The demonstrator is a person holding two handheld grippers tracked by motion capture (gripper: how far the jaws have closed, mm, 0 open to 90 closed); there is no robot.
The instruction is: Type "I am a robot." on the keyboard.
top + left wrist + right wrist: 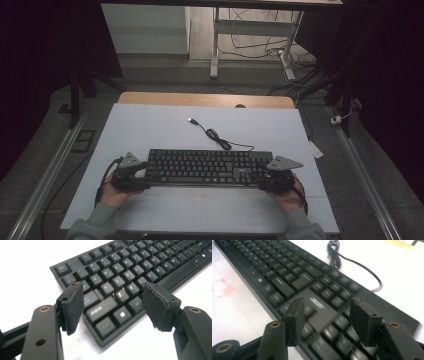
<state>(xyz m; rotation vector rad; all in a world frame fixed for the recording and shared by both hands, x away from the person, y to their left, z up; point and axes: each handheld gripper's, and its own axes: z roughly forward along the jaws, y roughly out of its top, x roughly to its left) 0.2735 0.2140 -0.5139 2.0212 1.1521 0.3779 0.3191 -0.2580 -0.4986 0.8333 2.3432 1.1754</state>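
Left claw (113, 306) spread wide over the keyboard's (130, 272) left end; right claw (328, 320) spread over its right end, neither gripping. Key legends blurred, unreadable.

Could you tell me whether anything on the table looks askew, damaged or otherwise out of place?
Nothing stands out. The keyboard lies flat and square on the white table, its keys look whole, and its cable trails loosely behind it, unplugged.

Lab or recording bay, dimly lit: a white sheet-covered table (150, 125) is sitting between two metal floor rails (47, 175), a bare height-adjustable desk frame (216, 45) is standing behind with loose cables (260, 47) trailing over grey carpet, dark curtains hanging either side.
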